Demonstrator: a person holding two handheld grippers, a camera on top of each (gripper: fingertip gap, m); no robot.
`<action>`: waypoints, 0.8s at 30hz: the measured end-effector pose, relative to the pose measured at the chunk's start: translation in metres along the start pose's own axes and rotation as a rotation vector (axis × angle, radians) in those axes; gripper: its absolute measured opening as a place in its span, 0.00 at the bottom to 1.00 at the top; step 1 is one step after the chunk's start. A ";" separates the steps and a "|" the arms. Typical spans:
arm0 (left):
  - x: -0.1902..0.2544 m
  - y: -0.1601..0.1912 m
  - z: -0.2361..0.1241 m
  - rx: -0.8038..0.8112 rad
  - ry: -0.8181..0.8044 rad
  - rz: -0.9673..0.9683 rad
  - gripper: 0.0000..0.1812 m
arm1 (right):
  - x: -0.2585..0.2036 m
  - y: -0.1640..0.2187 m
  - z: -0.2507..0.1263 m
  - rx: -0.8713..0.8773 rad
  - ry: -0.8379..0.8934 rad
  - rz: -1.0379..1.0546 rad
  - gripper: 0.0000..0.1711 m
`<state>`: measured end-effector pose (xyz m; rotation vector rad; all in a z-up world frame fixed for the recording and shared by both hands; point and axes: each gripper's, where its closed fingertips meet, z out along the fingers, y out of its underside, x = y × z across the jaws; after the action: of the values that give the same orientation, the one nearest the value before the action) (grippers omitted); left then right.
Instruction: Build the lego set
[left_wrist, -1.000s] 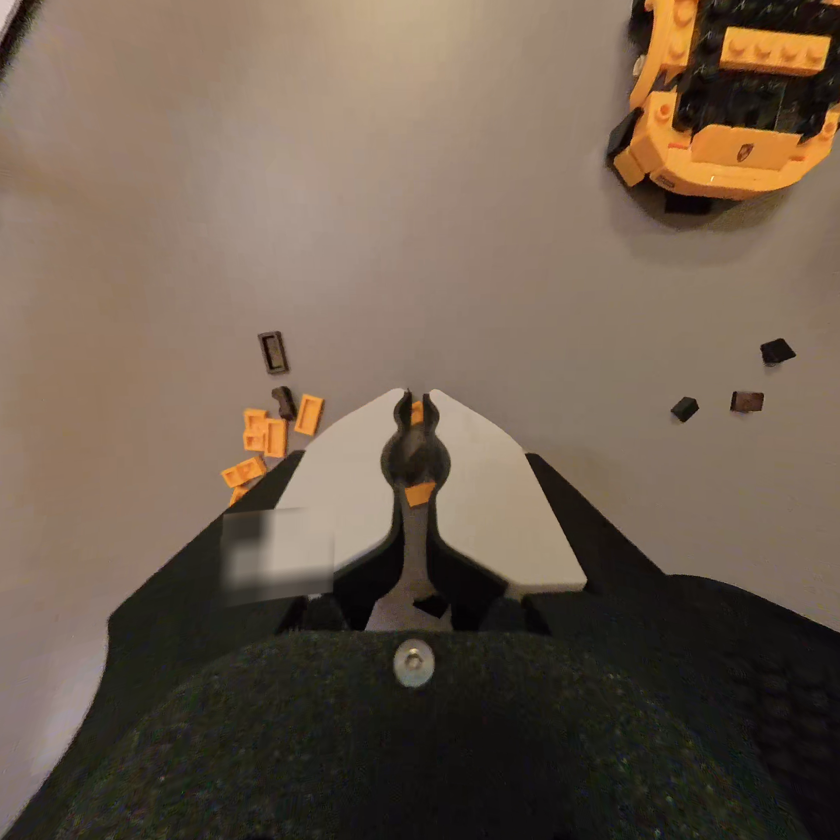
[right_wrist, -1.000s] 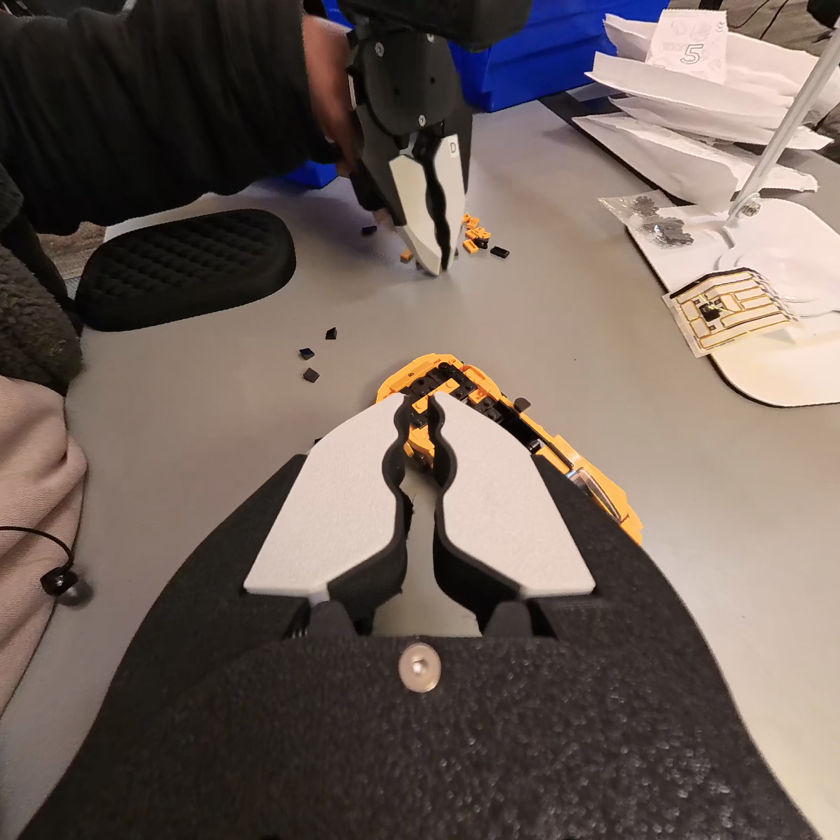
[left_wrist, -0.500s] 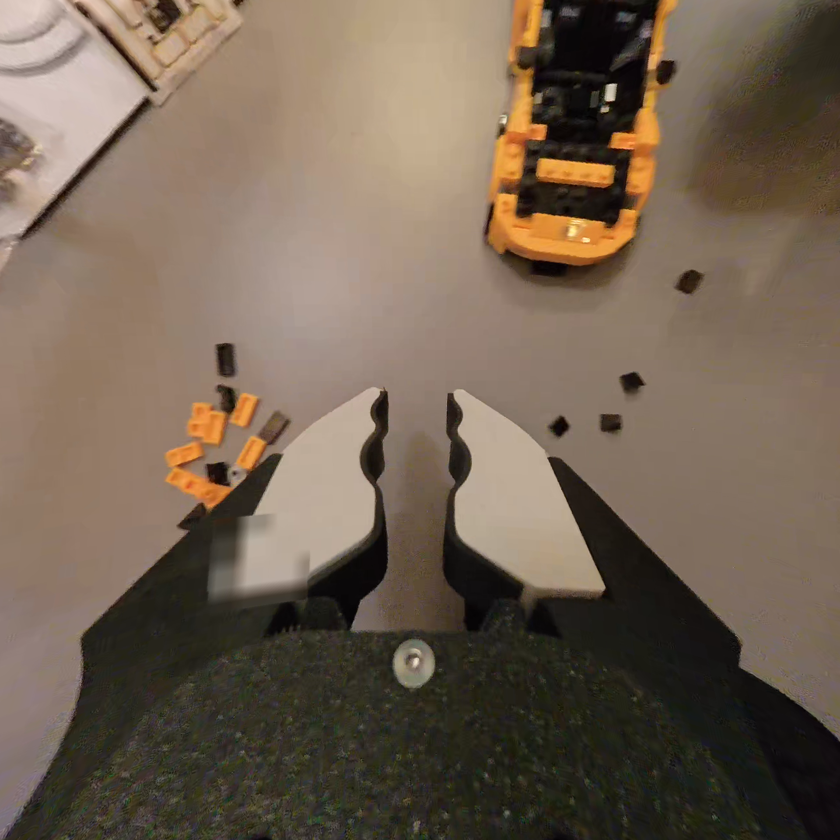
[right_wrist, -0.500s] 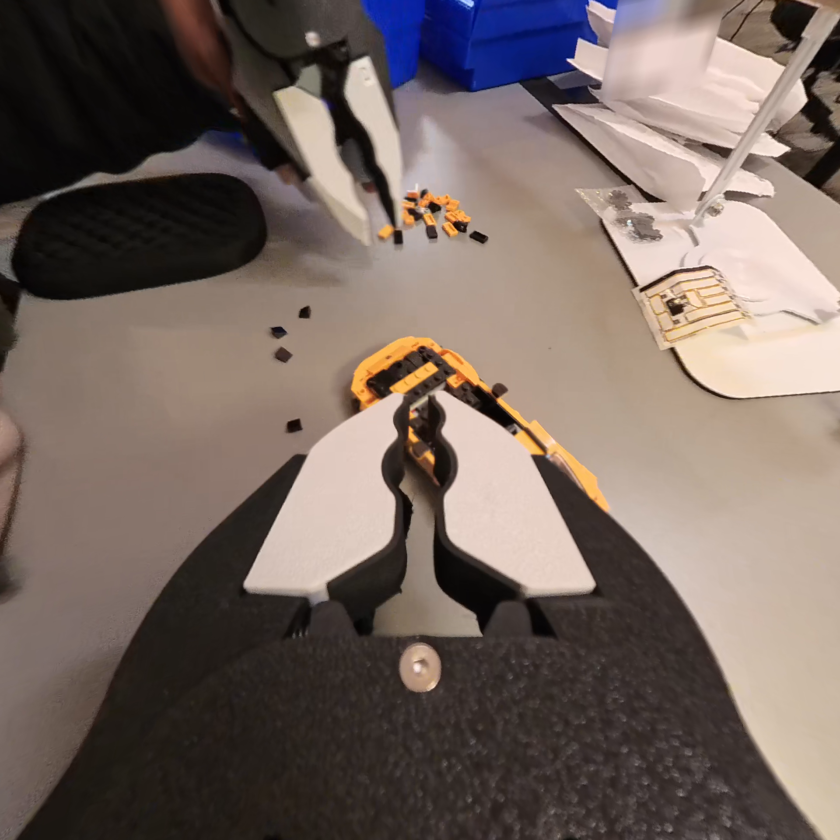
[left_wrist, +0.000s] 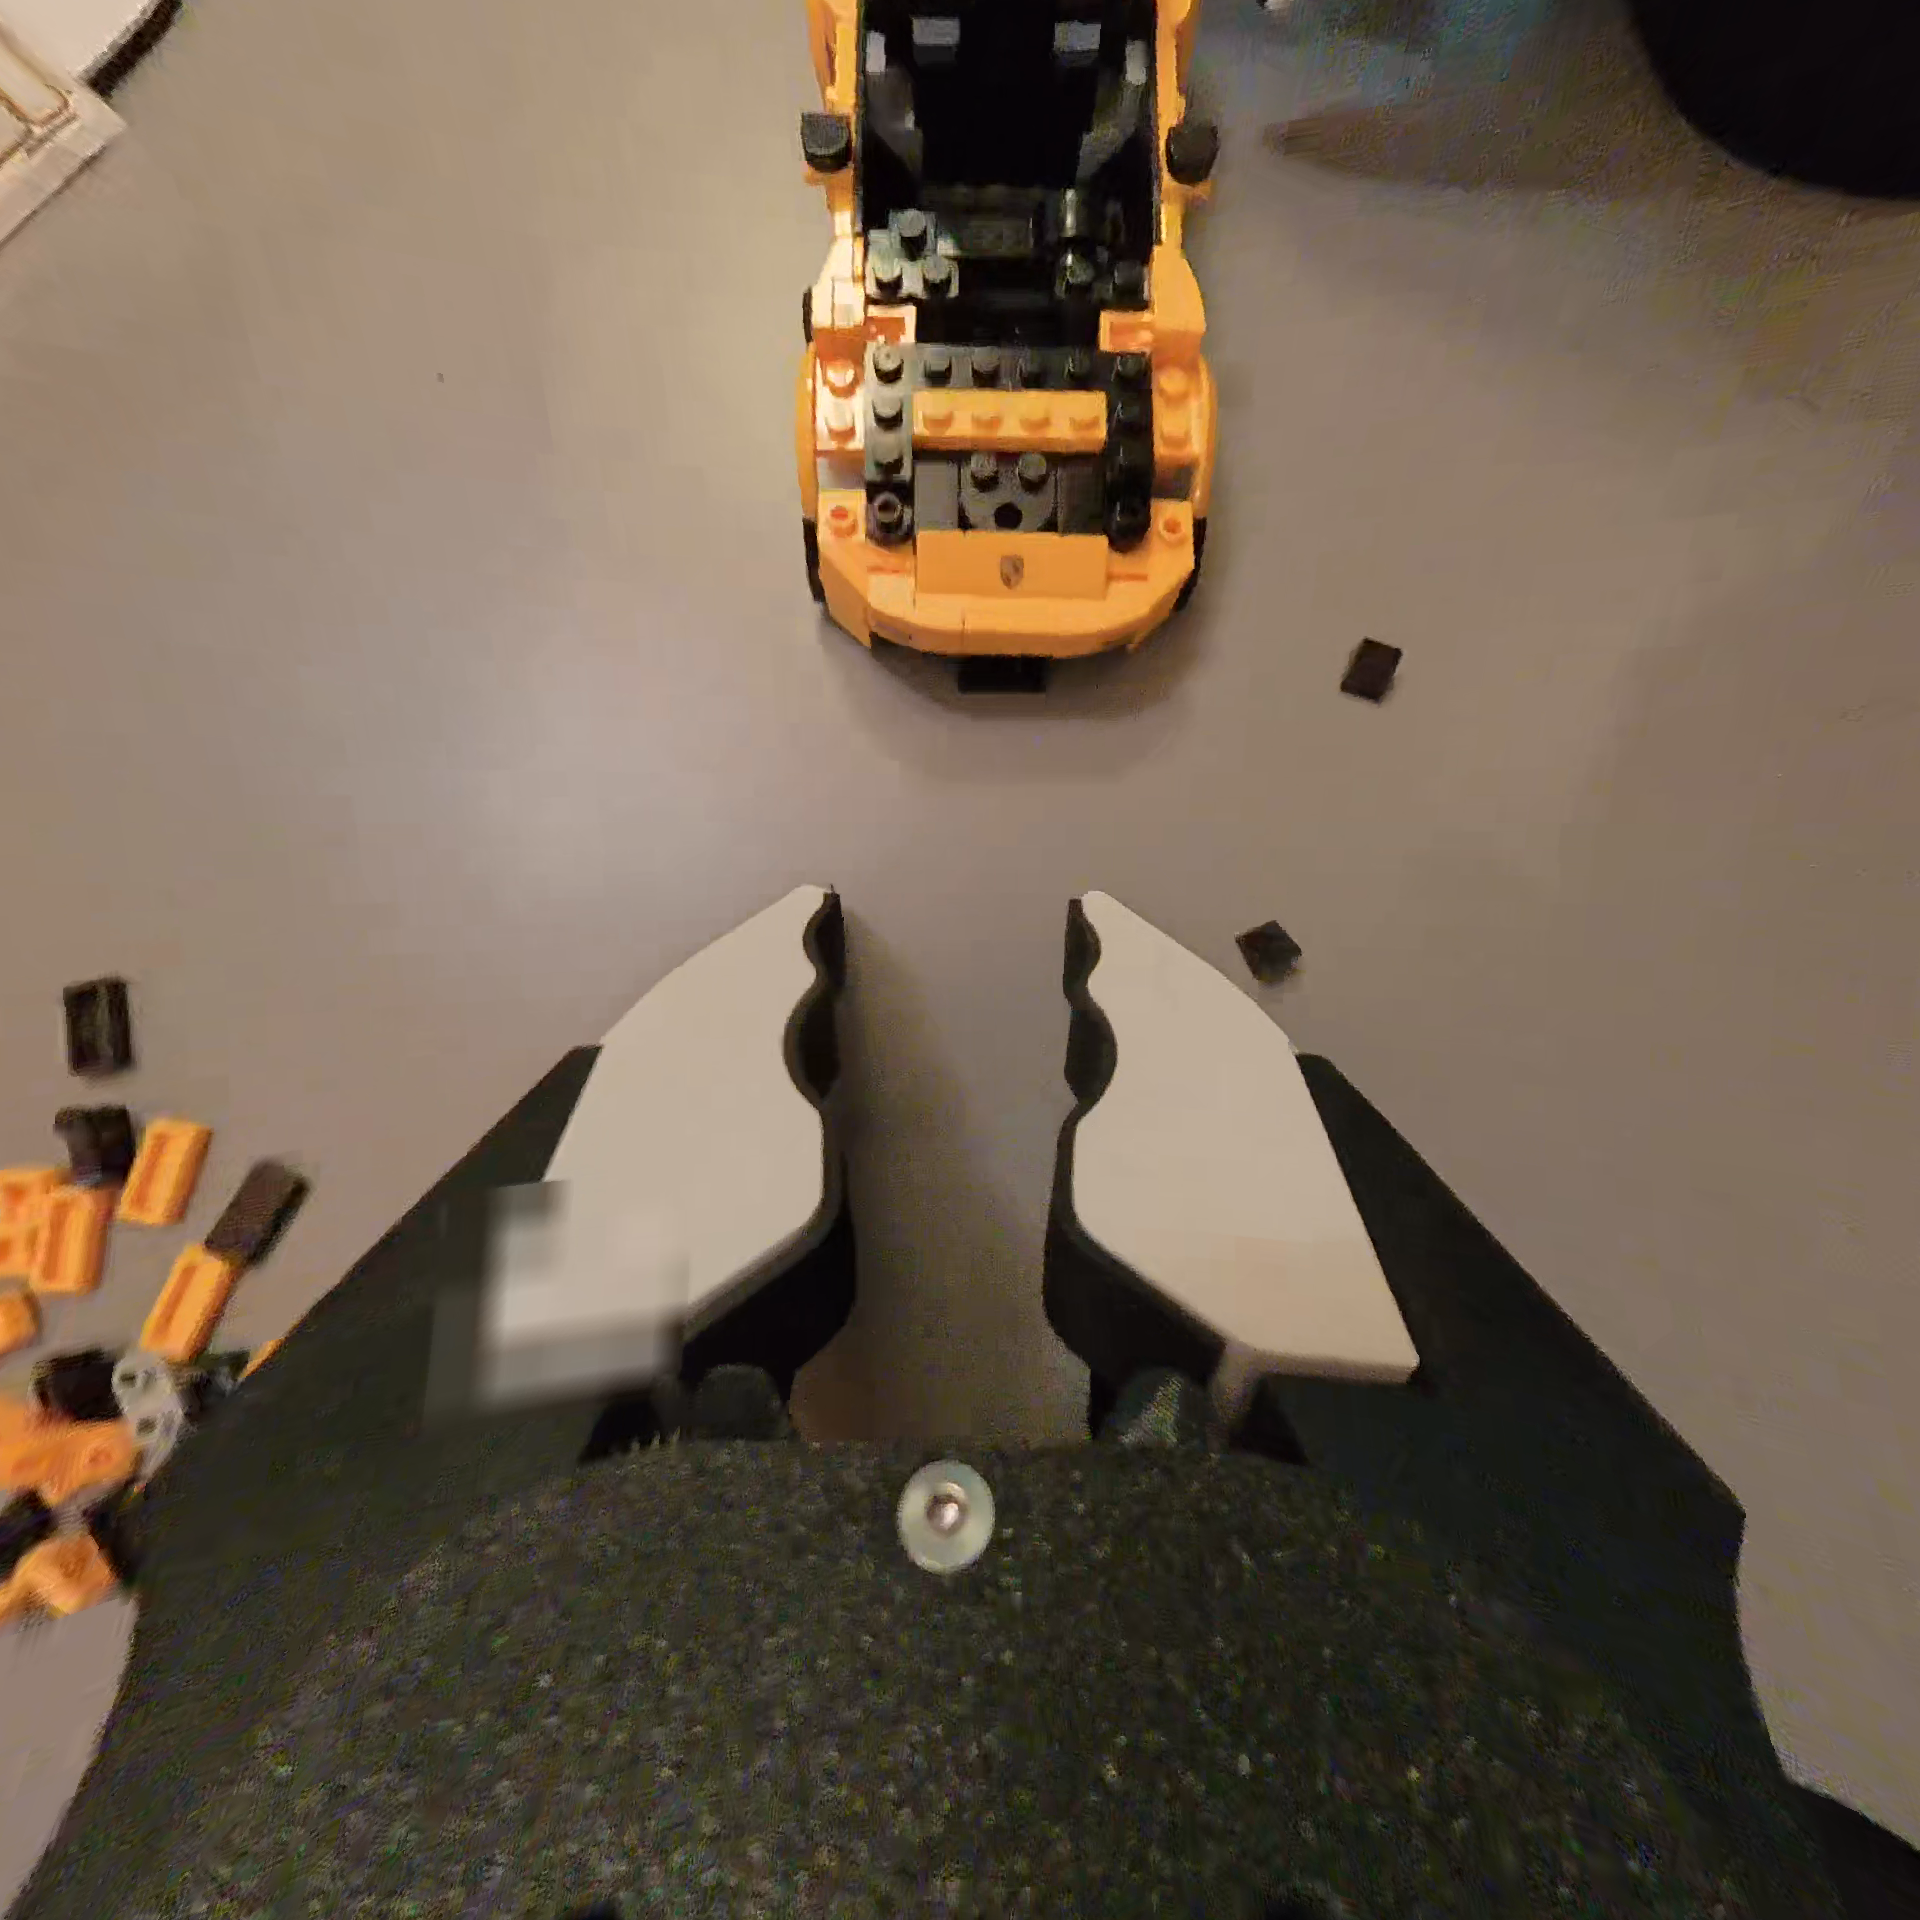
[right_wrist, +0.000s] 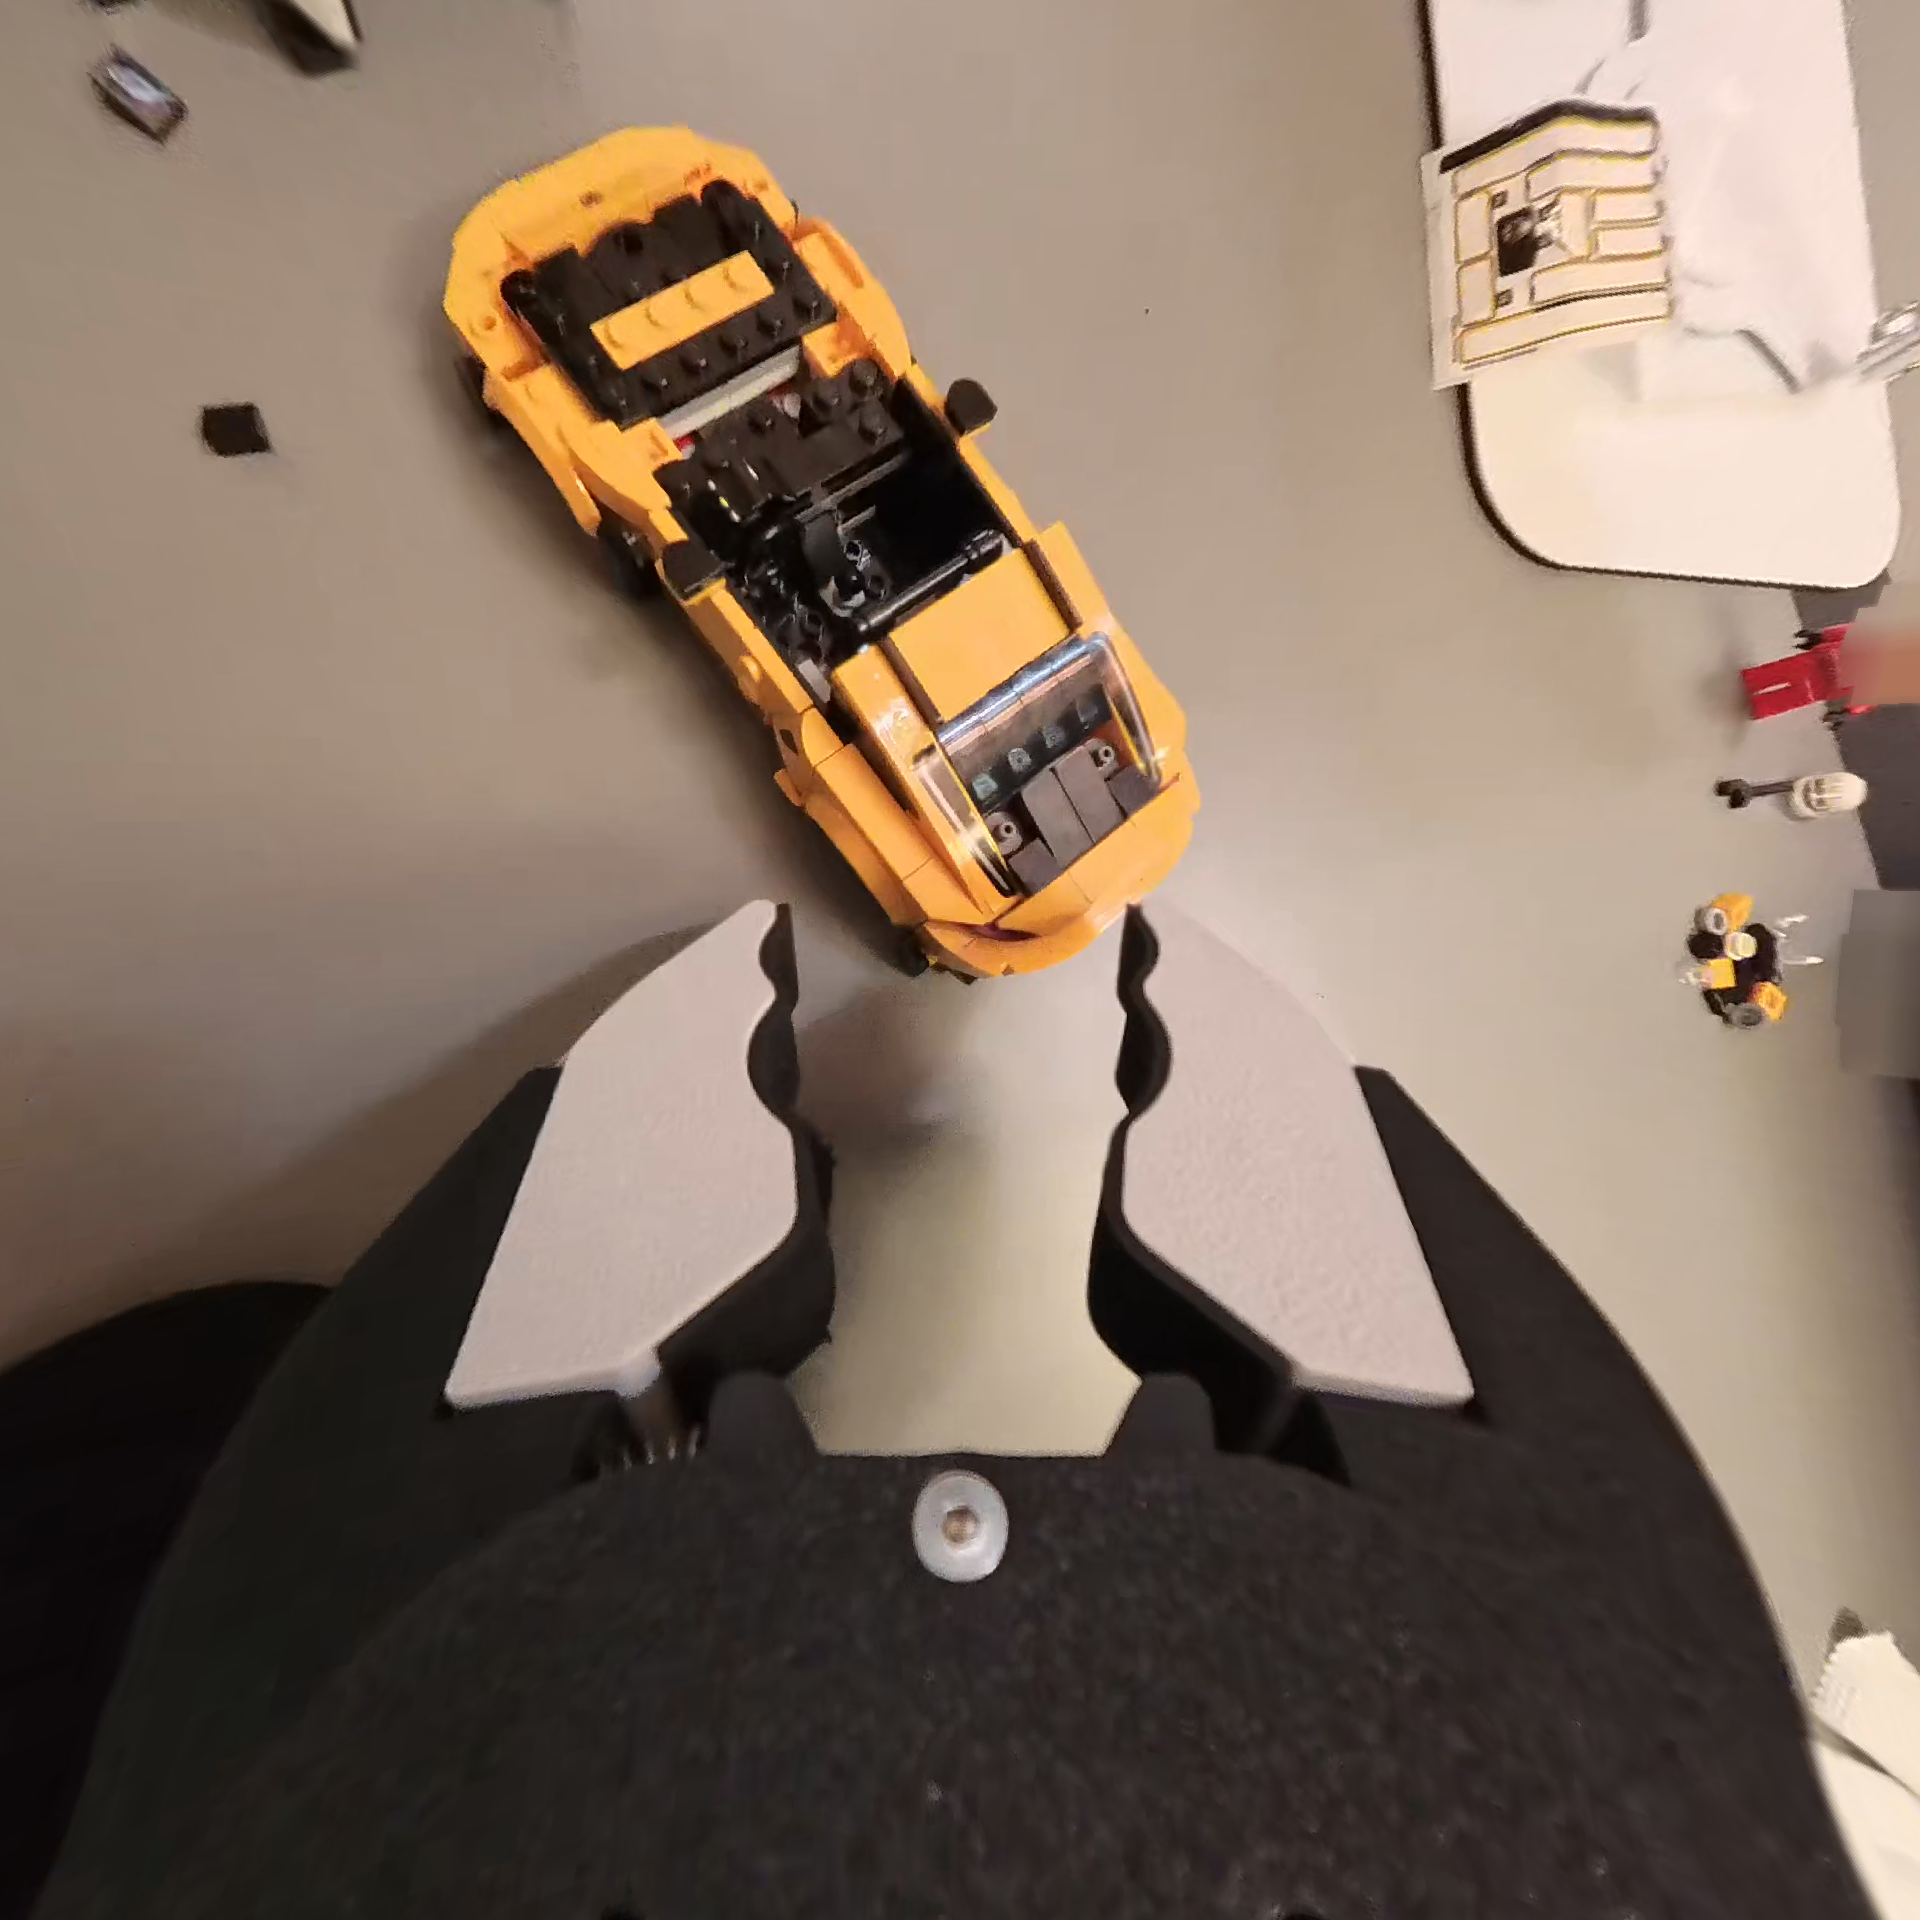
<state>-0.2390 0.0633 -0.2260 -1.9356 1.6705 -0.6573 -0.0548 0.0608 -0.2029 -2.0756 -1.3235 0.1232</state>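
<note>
Tongs, left (left_wrist: 951, 914): jaws well apart, nothing between them, hanging over bare grey desk (left_wrist: 416, 623). Tongs, right (right_wrist: 956, 925): jaws wider apart, also empty, tips just short of one end of the orange car (right_wrist: 810, 540).

Car sits on the desk, partly built: cockpit open, black studs exposed along the middle, a short orange plate (right_wrist: 681, 312) across the end far from the right tongs. In the left wrist view the car (left_wrist: 1003, 416) is straight ahead, well apart from the tips. Loose orange and black pieces (left_wrist: 94, 1278) are heaped at the lower left edge of that view; single black pieces (left_wrist: 1268, 951) and (left_wrist: 1371, 670) lie to the right, the nearer one just beside the right fingertip.

Judgement: step in hand is fetching the next piece while the car is steadied.
- Right tongs: close across the car's body near the end, on solid orange sides, not on the clear panel (right_wrist: 1029, 727).
- Left tongs: take one piece only, gripped by its long edges, studs up.
- Heap is crowded; nudge one piece clear first to avoid lifting two.
- Seat it square over the studs, then press straight down.
</note>
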 end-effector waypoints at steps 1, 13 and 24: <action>0.001 -0.007 0.006 0.010 0.026 0.018 0.25 | 0.001 0.002 0.004 -0.014 0.004 -0.007 0.33; 0.015 -0.030 0.022 0.063 0.121 0.073 0.21 | 0.037 -0.011 0.031 0.004 0.034 -0.029 0.22; 0.008 -0.037 0.002 0.203 0.086 0.035 0.19 | 0.038 -0.020 0.012 0.179 0.153 0.165 0.19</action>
<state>-0.2093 0.0599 -0.2034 -1.7537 1.6165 -0.8720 -0.0573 0.1037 -0.1908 -1.9968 -1.0129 0.1455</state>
